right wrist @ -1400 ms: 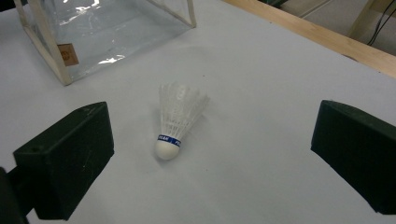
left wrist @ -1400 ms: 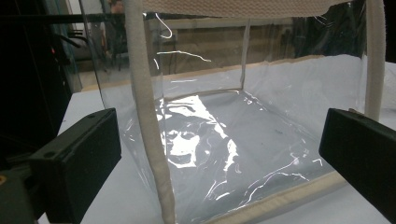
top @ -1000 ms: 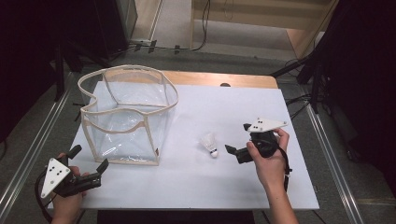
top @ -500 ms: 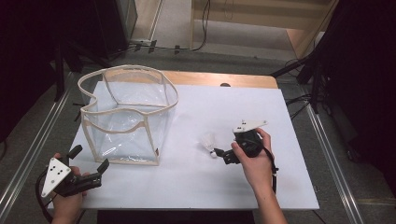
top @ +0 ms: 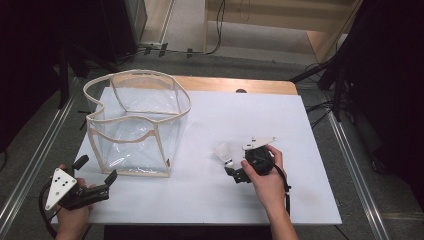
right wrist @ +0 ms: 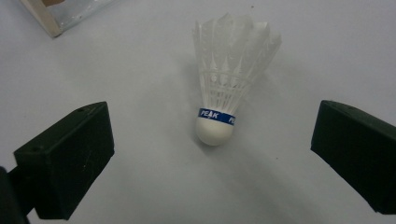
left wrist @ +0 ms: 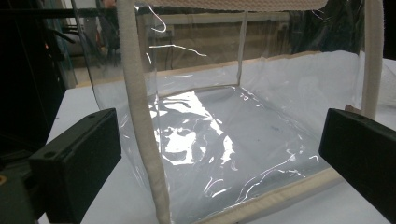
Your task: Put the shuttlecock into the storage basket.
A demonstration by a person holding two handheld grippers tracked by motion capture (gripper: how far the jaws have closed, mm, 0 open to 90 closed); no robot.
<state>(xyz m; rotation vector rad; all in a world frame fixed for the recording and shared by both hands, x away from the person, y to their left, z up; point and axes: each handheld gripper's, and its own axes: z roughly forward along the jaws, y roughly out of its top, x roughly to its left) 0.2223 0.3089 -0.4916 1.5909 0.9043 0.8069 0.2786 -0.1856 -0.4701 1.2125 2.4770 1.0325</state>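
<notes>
A white feather shuttlecock (top: 223, 152) with a blue band lies on the white table (top: 300, 190), right of centre. My right gripper (top: 231, 170) is just in front of it, held by a hand. In the right gripper view the shuttlecock (right wrist: 228, 84) points its cork at me. It lies a little beyond the wide-apart jaws of the open right gripper (right wrist: 210, 156), touching neither. My left gripper (top: 96, 170) rests open at the table's front left corner. It faces a clear plastic bin (top: 135, 125) with beige trim, seen close up as the bin (left wrist: 224, 140) ahead of the left gripper (left wrist: 219, 158).
The clear bin stands upright with nothing inside at the table's left half. A wooden strip (top: 235, 85) borders the table's far edge. Metal rails (top: 360, 170) run along both sides, and dark stands and cables lie on the floor behind.
My right gripper has moved left and toward the table's front, closing in on the shuttlecock from its right side. The left gripper and the bin have stayed put.
</notes>
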